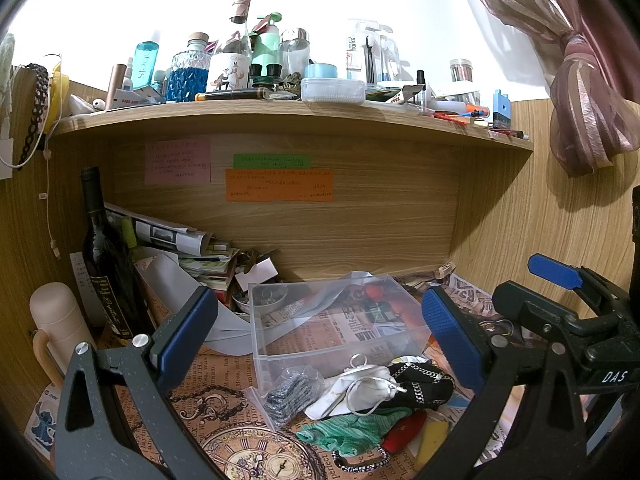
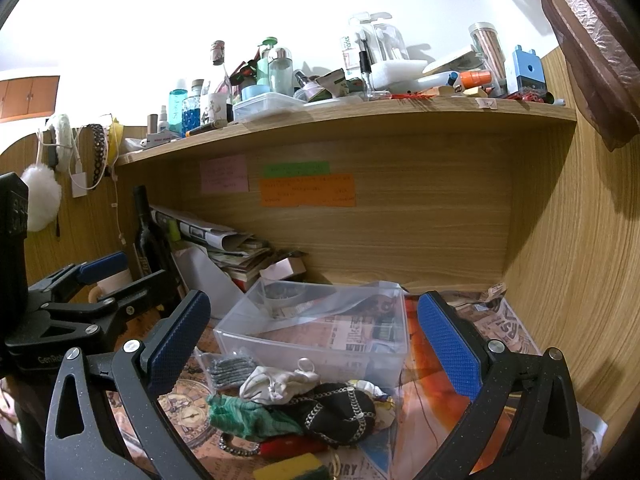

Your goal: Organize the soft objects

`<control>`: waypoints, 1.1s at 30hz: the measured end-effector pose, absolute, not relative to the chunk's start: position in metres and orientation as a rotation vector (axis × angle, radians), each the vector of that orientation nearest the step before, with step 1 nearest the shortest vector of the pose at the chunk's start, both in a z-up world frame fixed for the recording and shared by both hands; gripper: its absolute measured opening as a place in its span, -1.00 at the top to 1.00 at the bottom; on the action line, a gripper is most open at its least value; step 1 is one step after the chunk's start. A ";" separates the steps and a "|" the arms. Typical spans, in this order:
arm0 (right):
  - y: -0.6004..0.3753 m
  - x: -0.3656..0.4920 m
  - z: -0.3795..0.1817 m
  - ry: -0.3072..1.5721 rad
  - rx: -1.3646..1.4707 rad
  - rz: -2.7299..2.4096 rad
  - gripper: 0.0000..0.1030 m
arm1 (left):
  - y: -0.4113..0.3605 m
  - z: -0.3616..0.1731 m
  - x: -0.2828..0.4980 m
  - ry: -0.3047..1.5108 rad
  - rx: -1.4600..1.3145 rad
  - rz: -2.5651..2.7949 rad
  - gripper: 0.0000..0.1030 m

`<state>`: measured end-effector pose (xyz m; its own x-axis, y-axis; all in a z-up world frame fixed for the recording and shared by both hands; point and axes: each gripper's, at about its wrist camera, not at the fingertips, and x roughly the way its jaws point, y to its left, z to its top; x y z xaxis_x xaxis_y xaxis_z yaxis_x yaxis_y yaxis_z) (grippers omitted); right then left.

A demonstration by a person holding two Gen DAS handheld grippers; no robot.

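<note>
Both tools, left (image 1: 320,330) and right (image 2: 314,338), are being held spread, empty, above the soft pile (image 2: 296,404) lying on the counter just before the clear bin (image 2: 316,330). Risk: chained pouch (image 2: 340,408) being snagged, neighbours being dragged along.

"DAS" on right gripper (image 1: 554,276)

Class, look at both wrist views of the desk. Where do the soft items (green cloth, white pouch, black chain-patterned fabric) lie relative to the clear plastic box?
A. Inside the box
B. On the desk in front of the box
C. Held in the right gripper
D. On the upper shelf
B: the green cloth, white pouch and black chain-patterned fabric are piled on the desk just in front of the clear plastic box, and both grippers are open and hold nothing.
</note>
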<state>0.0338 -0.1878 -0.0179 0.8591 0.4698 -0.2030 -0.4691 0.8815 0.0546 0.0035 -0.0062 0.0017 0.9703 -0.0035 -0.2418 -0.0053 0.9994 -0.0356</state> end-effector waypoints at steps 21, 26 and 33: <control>-0.184 0.036 -0.019 0.221 0.006 0.497 -1.00 | -0.007 0.002 0.005 0.251 -0.039 -0.004 -1.00; -0.185 0.041 -0.024 0.241 0.013 0.491 -1.00 | -0.005 -0.005 0.012 0.287 -0.053 -0.023 -1.00; -0.188 0.055 -0.039 0.304 0.012 0.475 -0.94 | 0.002 -0.027 0.025 0.368 -0.068 -0.027 -0.86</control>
